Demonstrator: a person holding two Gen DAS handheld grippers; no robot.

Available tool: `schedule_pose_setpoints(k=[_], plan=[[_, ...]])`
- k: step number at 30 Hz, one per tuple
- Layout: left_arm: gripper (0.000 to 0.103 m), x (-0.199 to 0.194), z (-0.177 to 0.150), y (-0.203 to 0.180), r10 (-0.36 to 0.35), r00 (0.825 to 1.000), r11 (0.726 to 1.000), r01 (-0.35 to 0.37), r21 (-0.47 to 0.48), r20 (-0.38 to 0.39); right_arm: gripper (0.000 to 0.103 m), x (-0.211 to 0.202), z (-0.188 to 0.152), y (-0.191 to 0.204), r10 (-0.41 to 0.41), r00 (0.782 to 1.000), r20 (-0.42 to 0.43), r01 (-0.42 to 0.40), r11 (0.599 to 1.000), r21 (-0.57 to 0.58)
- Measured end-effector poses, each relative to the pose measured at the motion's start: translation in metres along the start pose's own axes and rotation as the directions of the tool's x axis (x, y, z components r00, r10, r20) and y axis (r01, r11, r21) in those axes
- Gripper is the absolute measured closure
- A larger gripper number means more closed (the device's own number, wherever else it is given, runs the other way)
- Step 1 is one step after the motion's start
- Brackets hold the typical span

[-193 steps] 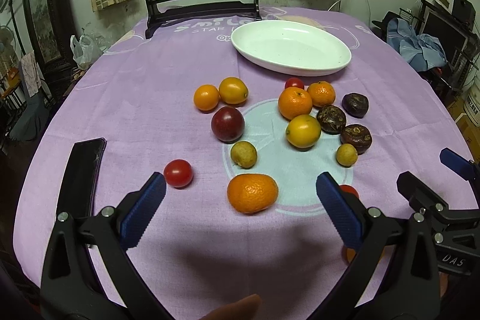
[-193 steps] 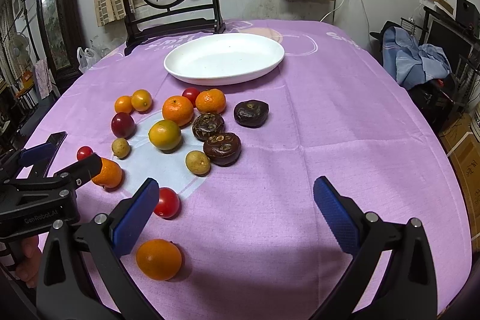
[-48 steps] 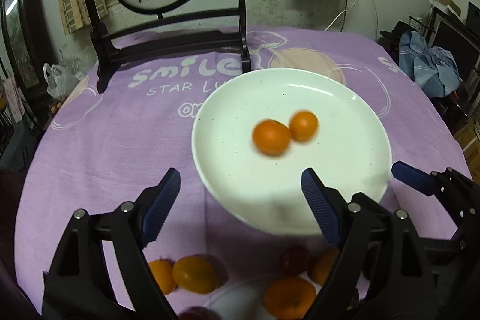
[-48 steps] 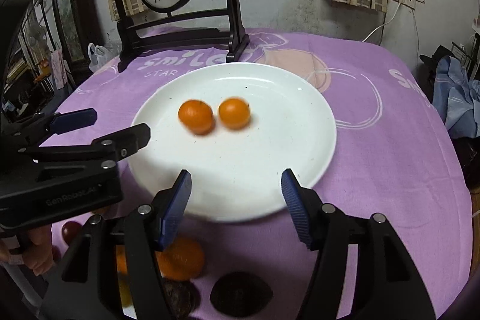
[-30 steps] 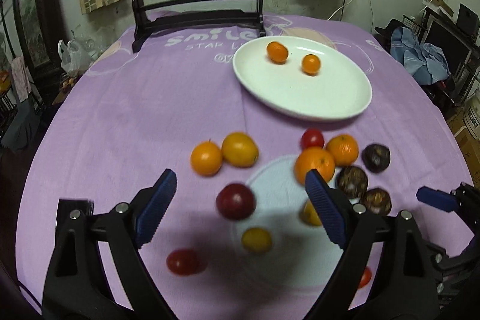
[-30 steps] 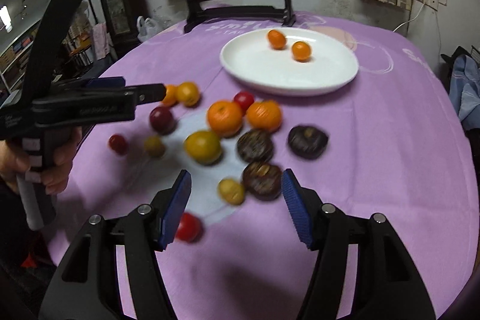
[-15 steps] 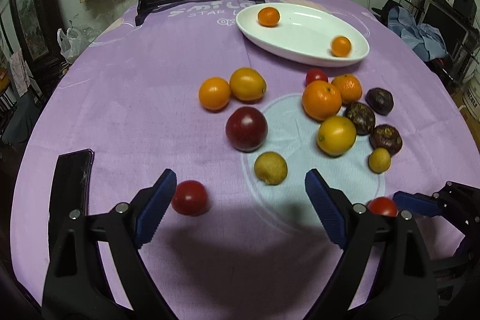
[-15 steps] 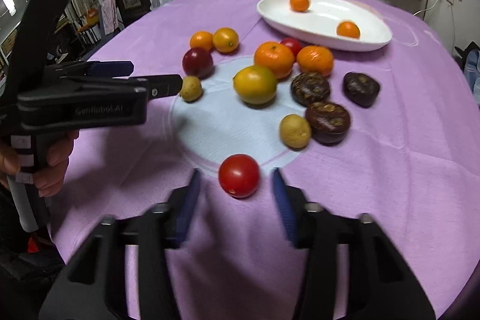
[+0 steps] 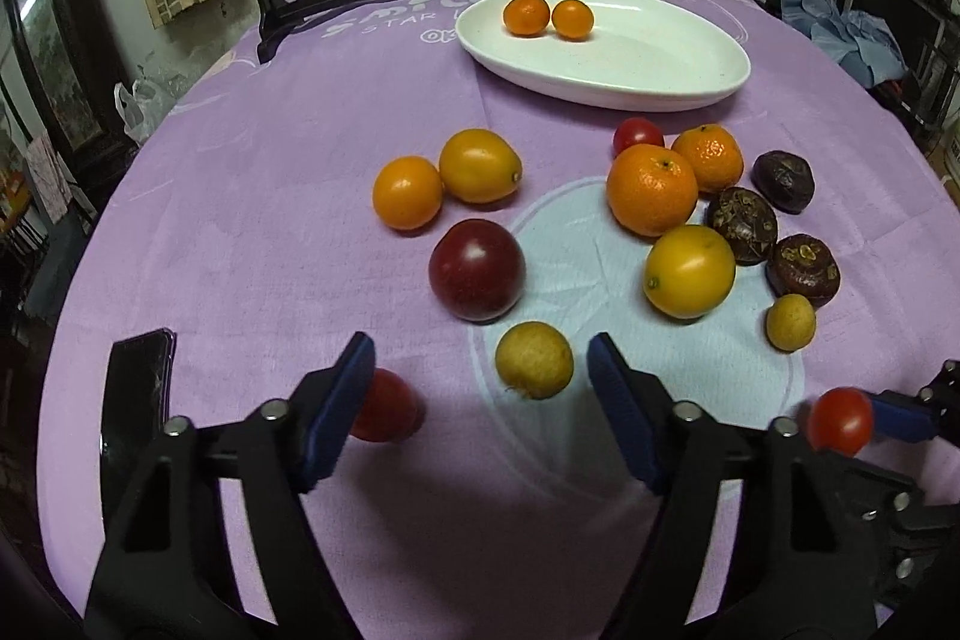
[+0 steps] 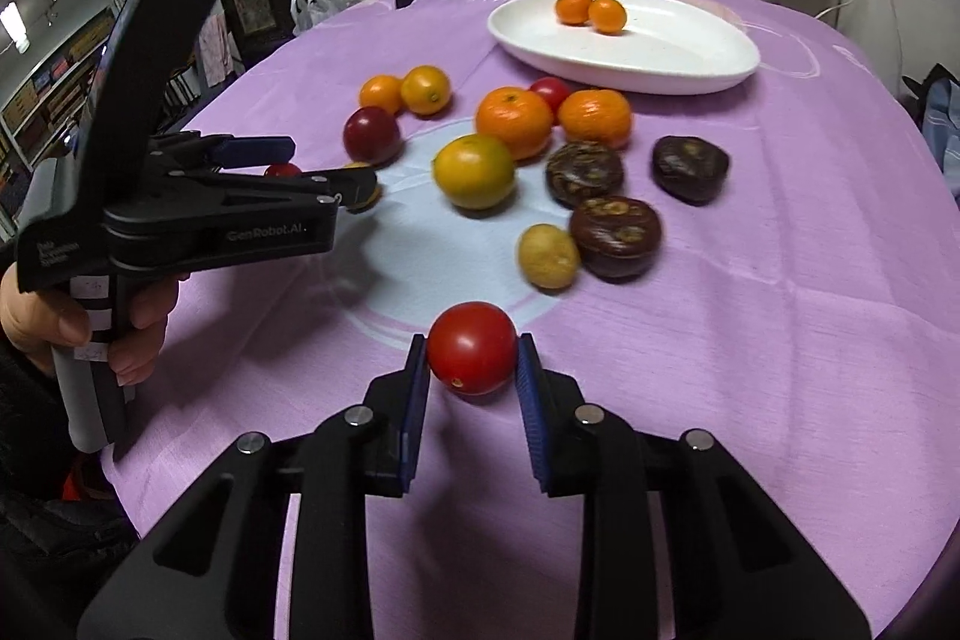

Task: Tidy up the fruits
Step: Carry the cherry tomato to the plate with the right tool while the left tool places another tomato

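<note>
The right gripper (image 10: pixel 472 361) is clamped on a red cherry tomato (image 10: pixel 472 347); both blue pads (image 10: pixel 415 400) press its sides, on the near side of the fruit pile, well apart from the white plate (image 10: pixel 678 67).

The left gripper (image 9: pixel 480 388) is closing, its pads not yet pressing on anything. A small yellow-brown fruit (image 9: pixel 533 359) sits between its fingers, and a second red tomato (image 9: pixel 387 405) lies just behind the left-hand pad (image 9: pixel 339 409). Whether that pad touches the tomato cannot be told.

The white plate stands at the far side of the purple tablecloth (image 9: pixel 270 220) and holds two small oranges (image 9: pixel 526 14), touching each other near its far rim.

On the near side of the plate, loose on the cloth, lie:
- two mandarins (image 9: pixel 651 189) with a red tomato just behind them;
- a dark red plum (image 9: pixel 477 270);
- a yellow fruit (image 9: pixel 689 271);
- three dark wrinkled fruits (image 9: pixel 742 225).

A hand (image 10: pixel 36 322) grips the left gripper's handle.
</note>
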State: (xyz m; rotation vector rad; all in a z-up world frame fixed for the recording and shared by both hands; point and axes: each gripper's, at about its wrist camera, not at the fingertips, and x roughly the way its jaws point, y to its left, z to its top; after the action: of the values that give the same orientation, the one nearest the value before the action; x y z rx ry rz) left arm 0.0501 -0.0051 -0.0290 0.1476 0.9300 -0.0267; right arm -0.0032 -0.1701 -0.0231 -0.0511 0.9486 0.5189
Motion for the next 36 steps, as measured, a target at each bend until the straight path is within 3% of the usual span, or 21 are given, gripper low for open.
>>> schedule_pose_setpoints(k=[5, 12, 22, 25, 27, 30, 34, 36], plan=[[0.031, -0.005, 0.0, -0.002, -0.029, 1.0, 1.0, 0.029, -0.006, 0.005, 0.074, -0.01, -0.002, -0.008, 0.002, 1.0, 0.024, -0.003, 1.0, 0.013], [0.026, -0.039, -0.011, 0.018, -0.061, 0.993, 0.998, 0.059, 0.023, 0.102, 0.074, -0.024, -0.008, -0.013, 0.009, 0.999, 0.053, -0.01, 1.0, 0.014], [0.027, -0.02, -0.033, 0.043, -0.021, 0.999, 1.0, 0.02, 0.024, 0.032, 0.074, -0.019, -0.006, -0.008, 0.023, 0.999, 0.04, -0.022, 1.0, -0.011], [0.041, -0.009, -0.032, 0.048, -0.031, 0.999, 0.999, 0.031, 0.011, 0.008, 0.074, -0.016, -0.005, -0.005, 0.028, 0.999, 0.036, -0.028, 1.0, -0.014], [0.063, 0.001, -0.031, 0.05, -0.048, 0.999, 0.999, 0.048, -0.003, -0.021, 0.074, -0.015, -0.004, -0.003, 0.032, 0.999, 0.034, -0.032, 0.999, -0.016], [0.073, 0.002, -0.028, 0.049, -0.045, 0.999, 0.999, 0.045, -0.008, -0.012, 0.074, -0.015, -0.003, -0.003, 0.033, 0.999, 0.036, -0.033, 0.999, -0.014], [0.074, -0.004, -0.026, 0.044, -0.062, 0.998, 0.998, 0.062, 0.001, -0.026, 0.074, -0.018, 0.001, -0.007, 0.018, 0.999, 0.043, -0.018, 1.0, -0.014], [0.074, -0.017, -0.018, 0.035, -0.072, 0.997, 0.997, 0.072, 0.029, 0.005, 0.074, -0.026, 0.012, -0.013, 0.007, 0.998, 0.068, -0.006, 1.0, -0.017]])
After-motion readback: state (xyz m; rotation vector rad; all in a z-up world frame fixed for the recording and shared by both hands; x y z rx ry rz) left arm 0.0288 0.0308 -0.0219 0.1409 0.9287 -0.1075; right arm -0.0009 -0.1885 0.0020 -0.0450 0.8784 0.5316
